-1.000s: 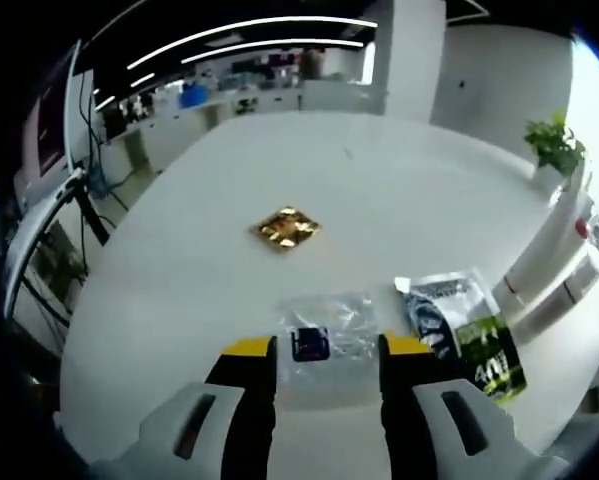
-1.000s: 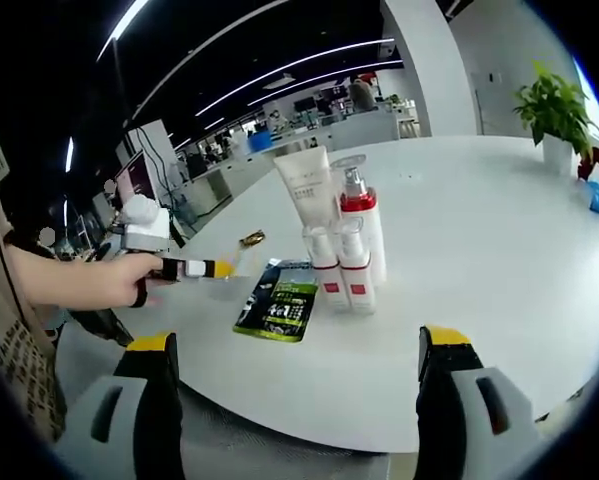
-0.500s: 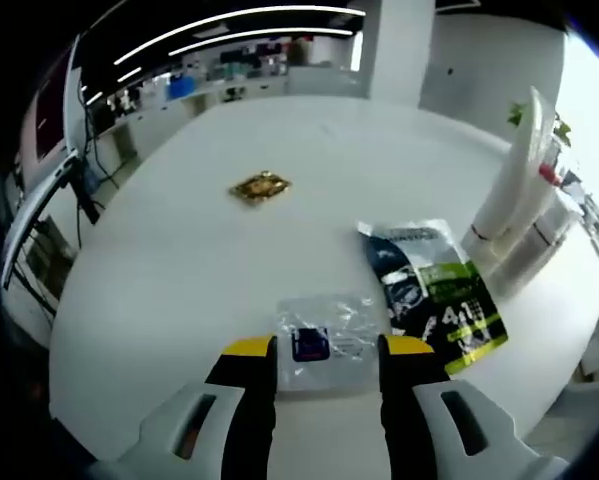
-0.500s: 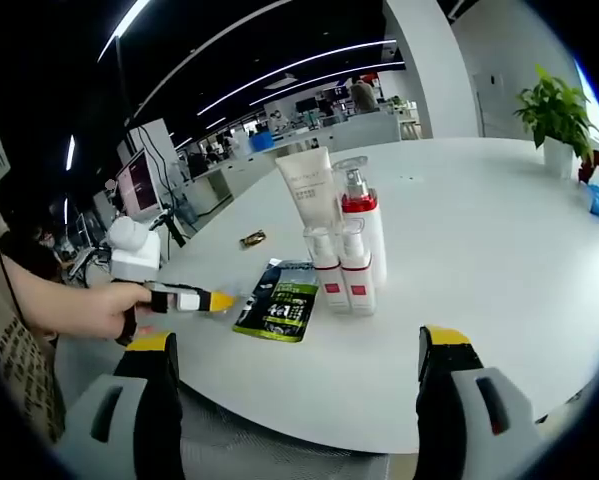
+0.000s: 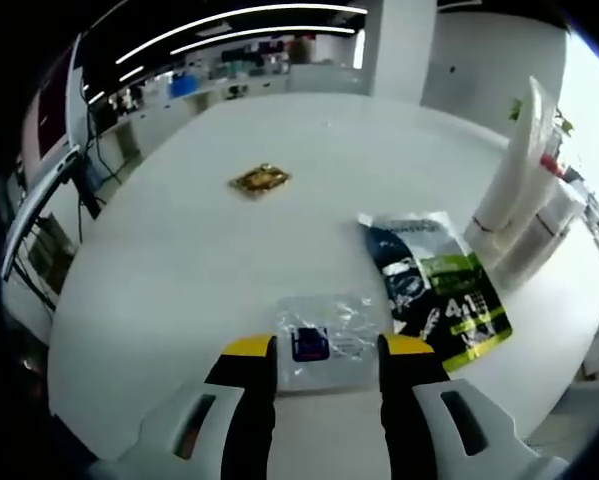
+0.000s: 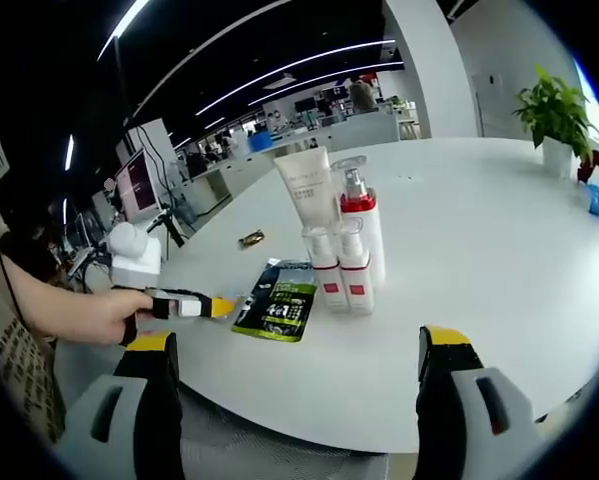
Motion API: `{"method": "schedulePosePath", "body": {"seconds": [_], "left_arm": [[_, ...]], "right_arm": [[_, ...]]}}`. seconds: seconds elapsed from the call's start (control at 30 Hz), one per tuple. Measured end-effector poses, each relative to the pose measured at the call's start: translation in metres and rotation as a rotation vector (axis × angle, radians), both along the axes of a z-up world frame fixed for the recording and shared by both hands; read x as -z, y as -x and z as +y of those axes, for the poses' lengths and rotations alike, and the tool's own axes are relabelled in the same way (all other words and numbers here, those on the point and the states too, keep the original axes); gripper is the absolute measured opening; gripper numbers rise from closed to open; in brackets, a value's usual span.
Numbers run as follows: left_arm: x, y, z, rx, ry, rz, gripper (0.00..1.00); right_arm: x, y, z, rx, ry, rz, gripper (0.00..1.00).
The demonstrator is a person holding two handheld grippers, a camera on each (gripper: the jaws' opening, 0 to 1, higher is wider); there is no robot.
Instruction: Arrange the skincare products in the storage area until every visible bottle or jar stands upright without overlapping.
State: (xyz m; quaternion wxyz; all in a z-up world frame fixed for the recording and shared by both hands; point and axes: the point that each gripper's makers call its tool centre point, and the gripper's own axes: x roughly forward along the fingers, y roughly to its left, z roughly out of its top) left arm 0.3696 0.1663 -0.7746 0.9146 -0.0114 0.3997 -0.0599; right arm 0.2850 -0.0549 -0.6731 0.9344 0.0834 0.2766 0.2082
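A clear sachet [image 5: 319, 338] with a dark blue label sits between the jaws of my left gripper [image 5: 327, 348], which press on its two sides just above the white table [image 5: 179, 260]. A hand holds that left gripper [image 6: 217, 304] at the table's near left. Beside it lies a green and black sachet [image 5: 441, 298] [image 6: 279, 300]. A white tube [image 6: 305, 185], a red-collared pump bottle [image 6: 361, 225] and two small red-labelled bottles [image 6: 341, 268] stand upright, close together. My right gripper [image 6: 299, 345] hangs wide open in front of them, holding nothing.
A gold sachet [image 5: 260, 180] [image 6: 250, 238] lies farther out on the table. A potted plant [image 6: 553, 112] stands at the far right. Desks and monitors [image 6: 137, 185] line the room behind. The table's near edge [image 6: 379, 425] runs just ahead of my right jaws.
My left gripper, with the clear sachet, has swung right and come toward the near table edge beside the green sachet. The right gripper and the bottles have stayed put.
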Motion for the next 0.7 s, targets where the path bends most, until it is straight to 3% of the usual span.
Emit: {"method": "schedulePosePath", "body": {"seconds": [0.7], "left_arm": [[0.0060, 0.0007, -0.0009, -0.018, -0.011, 0.012, 0.38]], "right_arm": [[0.0012, 0.0000, -0.0004, 0.002, 0.002, 0.006, 1.00]]}}
